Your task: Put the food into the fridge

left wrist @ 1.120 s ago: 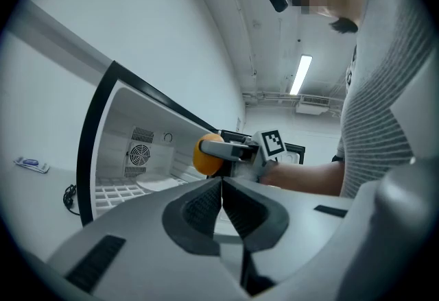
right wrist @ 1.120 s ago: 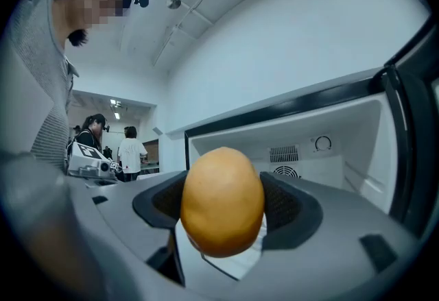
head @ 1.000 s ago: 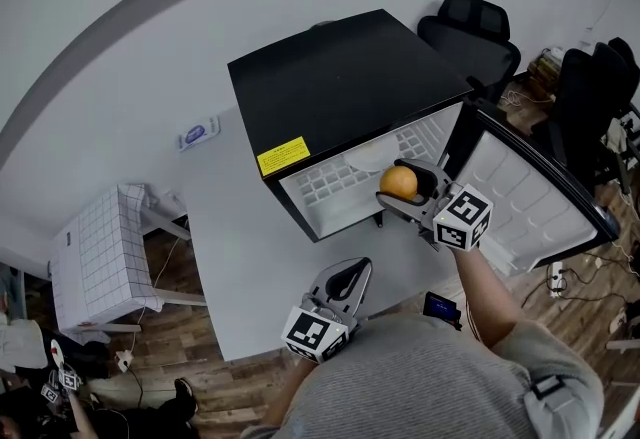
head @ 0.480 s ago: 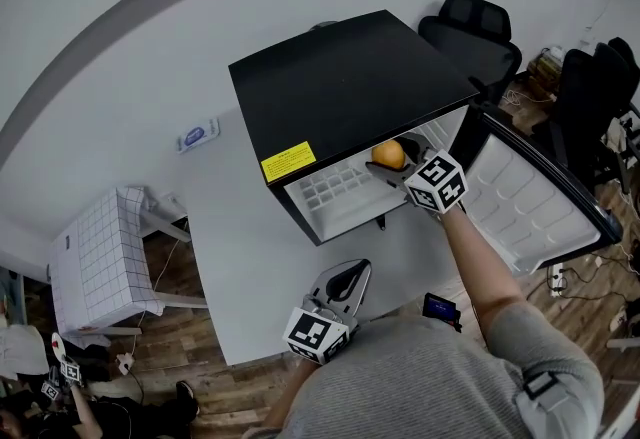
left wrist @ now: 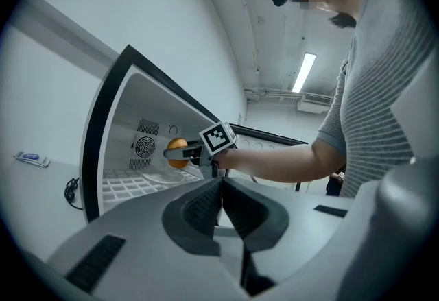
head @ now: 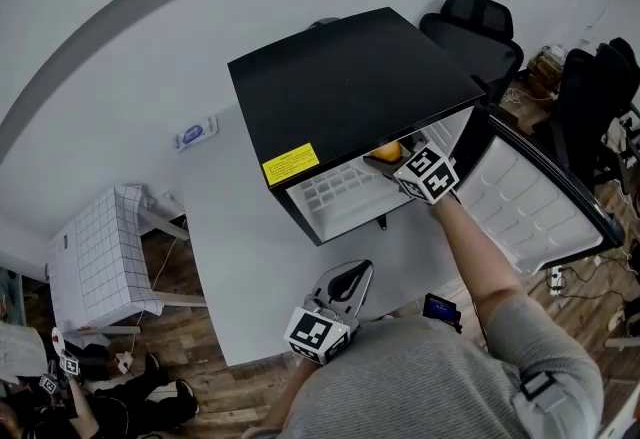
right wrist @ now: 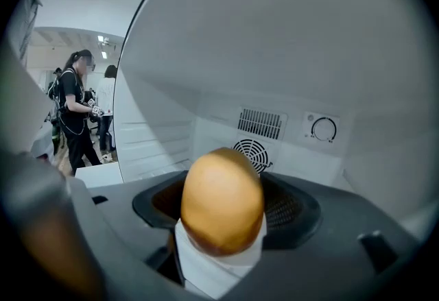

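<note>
Your right gripper [head: 384, 159] squeezes the orange [right wrist: 221, 198] inside the fridge [head: 340, 77]. Your left gripper [left wrist: 221, 187], in front of the fridge, is closed and empty.

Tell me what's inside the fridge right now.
The right gripper holds an orange above the white wire shelf; a fan grille and dial sit on the back wall. No other food shows, though the fridge roof and the gripper hide part of the shelf.

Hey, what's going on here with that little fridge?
A person holds a gripper in each hand. The right gripper is clamped on an orange, reaching inside the black fridge, whose door stands open. The orange is not yet set down. The left gripper is shut and empty, low near the edge of the white table.
</note>
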The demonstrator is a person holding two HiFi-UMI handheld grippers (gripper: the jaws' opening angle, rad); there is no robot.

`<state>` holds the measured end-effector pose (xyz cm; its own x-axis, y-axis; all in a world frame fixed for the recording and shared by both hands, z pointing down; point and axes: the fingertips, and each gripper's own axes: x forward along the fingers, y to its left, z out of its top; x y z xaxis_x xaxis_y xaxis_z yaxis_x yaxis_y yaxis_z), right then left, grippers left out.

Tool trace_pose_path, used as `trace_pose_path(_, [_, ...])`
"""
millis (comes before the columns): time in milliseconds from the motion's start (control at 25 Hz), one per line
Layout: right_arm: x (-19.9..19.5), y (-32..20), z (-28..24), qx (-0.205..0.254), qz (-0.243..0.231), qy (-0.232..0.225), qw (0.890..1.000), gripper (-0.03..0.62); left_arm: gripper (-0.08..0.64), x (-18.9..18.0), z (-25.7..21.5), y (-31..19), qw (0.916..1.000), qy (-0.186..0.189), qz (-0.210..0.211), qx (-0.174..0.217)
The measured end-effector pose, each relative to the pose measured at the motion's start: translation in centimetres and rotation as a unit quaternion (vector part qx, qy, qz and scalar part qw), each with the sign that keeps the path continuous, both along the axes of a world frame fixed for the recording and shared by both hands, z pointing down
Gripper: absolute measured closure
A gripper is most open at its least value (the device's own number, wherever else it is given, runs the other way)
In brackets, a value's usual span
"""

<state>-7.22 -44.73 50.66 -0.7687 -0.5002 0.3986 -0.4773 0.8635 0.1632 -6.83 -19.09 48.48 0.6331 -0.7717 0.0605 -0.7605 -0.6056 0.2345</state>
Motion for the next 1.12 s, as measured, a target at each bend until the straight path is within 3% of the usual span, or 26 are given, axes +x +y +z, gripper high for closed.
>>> trace_pose_path(440, [-0.2,-2.2,2.4,-0.023,0.026,0.037,0.999,0.284,0.548,-0.1,0.6,-0.4,1.0000,-0.003,0.005,-0.005])
trace_pose_path(880, [-0.2,-4.6,6.2,-0.069,0.059,0.118,0.989,0.284,0.548,-0.3,0.6,-0.2,0.9999,-0.008,-0.003,-0.009])
trace_pose_path(1120, [-0.4,-5.0,6.7,-0.072,0.062,0.132,0.987,0.284,0.548,-0.4,0.6,-0.2,0.9999,-0.011,-0.007,-0.007])
